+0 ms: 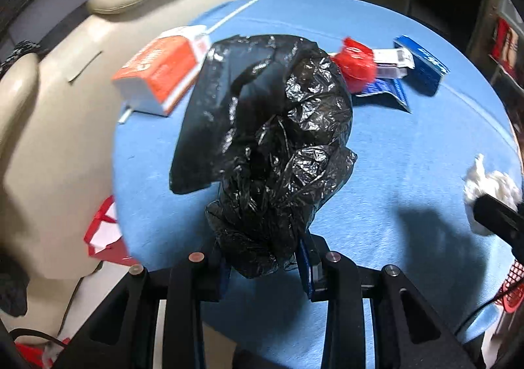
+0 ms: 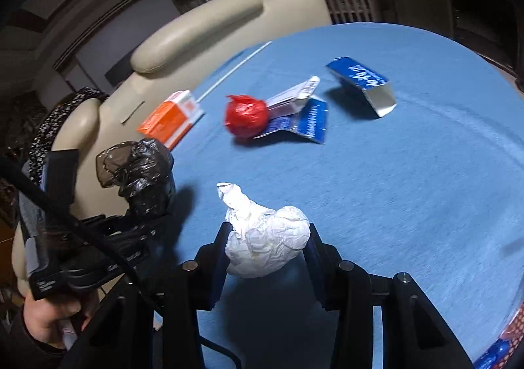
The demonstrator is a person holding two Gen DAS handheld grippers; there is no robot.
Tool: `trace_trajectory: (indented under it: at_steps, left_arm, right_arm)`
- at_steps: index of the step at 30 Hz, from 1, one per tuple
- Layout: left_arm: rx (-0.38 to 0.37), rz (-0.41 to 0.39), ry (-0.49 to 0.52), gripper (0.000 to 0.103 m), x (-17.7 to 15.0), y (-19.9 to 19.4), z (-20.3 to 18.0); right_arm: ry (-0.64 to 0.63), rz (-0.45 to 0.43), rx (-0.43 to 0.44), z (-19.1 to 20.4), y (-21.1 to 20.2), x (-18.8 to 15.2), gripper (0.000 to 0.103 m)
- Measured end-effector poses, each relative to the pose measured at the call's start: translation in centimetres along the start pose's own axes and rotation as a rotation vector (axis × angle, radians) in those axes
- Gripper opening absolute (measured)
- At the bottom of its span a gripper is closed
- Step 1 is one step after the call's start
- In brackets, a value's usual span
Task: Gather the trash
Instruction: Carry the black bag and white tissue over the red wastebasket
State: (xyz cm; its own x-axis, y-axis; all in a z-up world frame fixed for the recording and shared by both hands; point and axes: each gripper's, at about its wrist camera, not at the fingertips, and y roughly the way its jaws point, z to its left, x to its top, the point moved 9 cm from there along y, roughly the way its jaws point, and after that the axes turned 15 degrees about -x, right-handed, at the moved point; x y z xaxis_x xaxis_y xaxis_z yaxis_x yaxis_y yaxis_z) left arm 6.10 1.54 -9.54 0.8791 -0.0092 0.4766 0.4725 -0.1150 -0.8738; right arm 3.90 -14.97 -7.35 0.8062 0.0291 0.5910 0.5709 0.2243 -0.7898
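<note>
My left gripper [image 1: 262,257] is shut on a crumpled black plastic bag [image 1: 278,139], which stands up from its jaws above the blue table [image 1: 409,156]. In the right wrist view that bag [image 2: 140,169] and the left gripper show at the left edge of the table. My right gripper [image 2: 267,238] is shut on a crumpled white paper wad [image 2: 265,238], lifted just off the blue table [image 2: 409,189]. Farther back lie a red plastic ball [image 2: 244,117], an orange carton [image 2: 170,120], a flattened blue-and-white wrapper [image 2: 301,120] and an open blue carton [image 2: 363,84].
A beige padded chair [image 1: 65,107] stands against the table's left side. A thin white straw [image 2: 235,69] lies near the far left rim. A red mesh basket [image 1: 511,290] shows at the right edge of the left wrist view. A person's hand [image 2: 49,320] holds the left gripper.
</note>
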Motion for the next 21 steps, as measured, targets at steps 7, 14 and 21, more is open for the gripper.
trace_trajectory:
  at_steps: [7,14,21]
  left_arm:
    - [0.058,-0.042,0.001,0.036,-0.9,-1.4,0.0]
    - [0.056,-0.063,0.031,0.036,-0.7,-2.4,-0.7]
    - [0.046,-0.080,0.061,0.036,-0.1,-3.2,-1.9]
  right_arm:
    - [-0.028,-0.017,0.046,2.0,-1.5,-0.4,0.045]
    - [-0.021,-0.033,0.049,2.0,-2.1,-0.4,0.045]
    - [0.029,-0.050,0.031,-0.1,-2.8,-0.2,0.045]
